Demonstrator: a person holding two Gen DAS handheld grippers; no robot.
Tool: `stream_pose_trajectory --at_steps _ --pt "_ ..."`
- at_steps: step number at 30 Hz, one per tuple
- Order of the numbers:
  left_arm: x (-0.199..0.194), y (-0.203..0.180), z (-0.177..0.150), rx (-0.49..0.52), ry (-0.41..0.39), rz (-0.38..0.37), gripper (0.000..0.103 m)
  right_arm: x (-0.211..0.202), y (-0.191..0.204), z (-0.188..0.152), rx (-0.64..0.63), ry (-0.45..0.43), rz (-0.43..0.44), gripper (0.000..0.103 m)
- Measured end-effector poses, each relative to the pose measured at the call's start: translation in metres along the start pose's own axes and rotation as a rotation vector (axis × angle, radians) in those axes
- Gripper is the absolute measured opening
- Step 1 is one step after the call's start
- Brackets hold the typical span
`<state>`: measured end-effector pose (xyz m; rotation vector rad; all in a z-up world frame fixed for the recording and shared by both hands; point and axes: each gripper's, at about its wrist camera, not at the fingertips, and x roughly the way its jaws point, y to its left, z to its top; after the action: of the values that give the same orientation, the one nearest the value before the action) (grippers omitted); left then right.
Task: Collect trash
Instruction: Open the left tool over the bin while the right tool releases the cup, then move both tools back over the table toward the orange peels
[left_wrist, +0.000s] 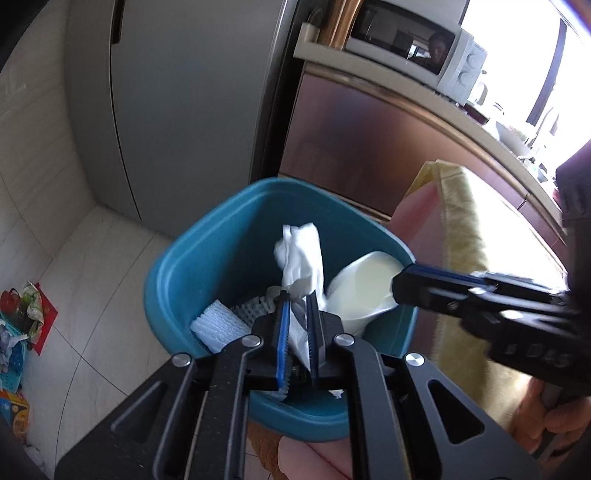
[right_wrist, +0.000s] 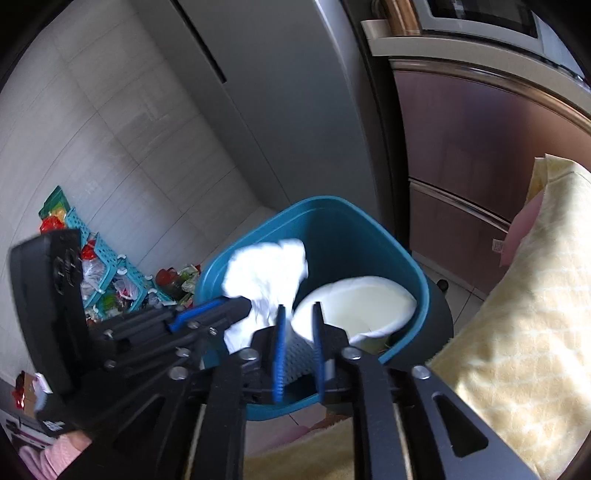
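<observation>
Two grippers meet over a blue bin (left_wrist: 207, 258), both pointing down into it. The left gripper (left_wrist: 298, 295) has its fingers drawn narrow, pinching a crumpled white tissue (left_wrist: 301, 258) that stands up above the fingertips, inside the rim of the bin. The right gripper (right_wrist: 299, 310) also holds its fingers narrow, but they close on nothing; between them shows the inside of the bin and the edge of a white paper cup (right_wrist: 354, 306) lying on its side there. In the left wrist view the right gripper's tip comes in from the right, just over the cup. Beside the cup, low in the bin, lies a piece of white foam netting (left_wrist: 218, 325).

The bin sits next to a yellow towel (right_wrist: 517, 332) spread over something pink. Behind it stand a grey fridge (left_wrist: 184, 110) and a brown cabinet (left_wrist: 369, 140) with a microwave (left_wrist: 413, 48) on top. On the tiled floor (left_wrist: 92, 266) to the left sits a teal basket (right_wrist: 110, 266) stuffed with colourful wrappers.
</observation>
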<state>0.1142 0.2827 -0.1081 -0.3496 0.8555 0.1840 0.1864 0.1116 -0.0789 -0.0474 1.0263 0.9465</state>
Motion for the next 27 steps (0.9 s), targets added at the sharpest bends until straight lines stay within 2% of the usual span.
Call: stream_pose_trajectory --at_steps 6,10,16,19,24,27 --pt "0.016 0.005 -0.009 -0.012 0.032 0.001 0.017 -0.009 -0.005 -0.006 0.012 -0.013 0.006 0.024" --pt "0.018 0.006 -0.013 -0.015 0.037 -0.002 0.018 -0.019 -0.007 -0.013 0.018 -0.021 0.009 0.024" --pt "0.004 -0.001 -0.018 0.010 0.004 -0.019 0.021 -0.040 -0.008 -0.023 0.020 -0.048 0.027 0.025" --pt "-0.010 -0.010 -0.020 0.029 -0.017 -0.055 0.023 -0.052 -0.012 -0.023 0.022 -0.072 0.044 0.030" --pt "-0.038 -0.032 -0.024 0.081 -0.074 -0.122 0.042 -0.086 -0.014 -0.037 0.019 -0.131 0.051 0.041" --pt "-0.055 -0.055 -0.028 0.143 -0.107 -0.171 0.049 -0.111 -0.018 -0.049 0.018 -0.171 0.031 0.044"
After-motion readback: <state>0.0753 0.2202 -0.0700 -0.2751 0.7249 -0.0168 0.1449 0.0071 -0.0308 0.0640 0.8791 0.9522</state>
